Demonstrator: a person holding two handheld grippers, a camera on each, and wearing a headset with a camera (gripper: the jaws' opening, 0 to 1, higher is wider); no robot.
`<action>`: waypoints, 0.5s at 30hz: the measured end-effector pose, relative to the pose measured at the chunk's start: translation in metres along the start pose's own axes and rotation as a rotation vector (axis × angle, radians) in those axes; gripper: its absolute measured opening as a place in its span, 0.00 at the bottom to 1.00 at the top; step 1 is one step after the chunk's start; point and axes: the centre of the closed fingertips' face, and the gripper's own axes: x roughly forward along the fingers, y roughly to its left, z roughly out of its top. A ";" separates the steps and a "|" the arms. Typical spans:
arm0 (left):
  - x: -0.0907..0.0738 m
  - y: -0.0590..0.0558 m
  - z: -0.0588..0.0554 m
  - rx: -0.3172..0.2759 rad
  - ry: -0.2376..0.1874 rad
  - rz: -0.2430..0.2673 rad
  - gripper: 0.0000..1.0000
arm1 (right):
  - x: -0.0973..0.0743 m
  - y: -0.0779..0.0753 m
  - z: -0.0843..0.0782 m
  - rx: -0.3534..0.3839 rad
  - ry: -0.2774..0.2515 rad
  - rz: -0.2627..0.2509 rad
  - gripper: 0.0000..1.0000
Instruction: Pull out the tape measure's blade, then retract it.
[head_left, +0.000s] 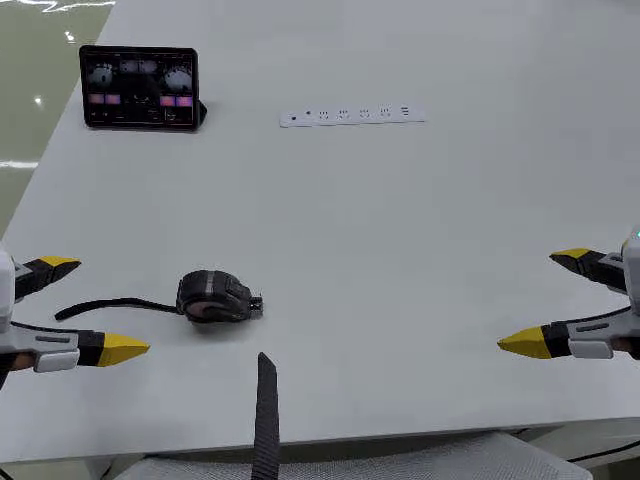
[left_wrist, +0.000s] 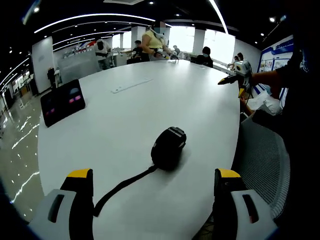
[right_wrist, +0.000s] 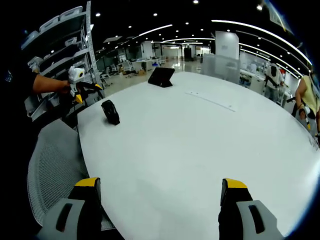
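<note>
Found tape measure (head_left: 215, 297) on tabletop (head_left: 400, 220), blade in, strap (head_left: 130, 302) trailing toward left gripper (head_left: 105, 305). Noted both sets of fingers (head_left: 122, 348) wide open, holding nothing. Judged right gripper (head_left: 530, 301), well apart, staged to take blade end.

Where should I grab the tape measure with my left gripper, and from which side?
Probably the dark case of the tape measure, across its rounded body, coming from the left over the strap. The open left gripper faces that end, and the small blade tip pokes out on the opposite end, left free for the right gripper.
</note>
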 end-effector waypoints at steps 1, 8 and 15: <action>0.001 -0.001 0.000 0.001 0.016 -0.008 0.99 | 0.001 0.000 0.002 -0.002 -0.002 0.001 0.99; 0.010 -0.010 0.007 0.058 0.053 -0.102 0.99 | 0.015 0.009 0.013 -0.031 0.011 0.042 0.99; 0.019 -0.010 0.012 0.129 0.120 -0.144 0.97 | 0.027 0.016 0.024 -0.061 0.014 0.076 0.99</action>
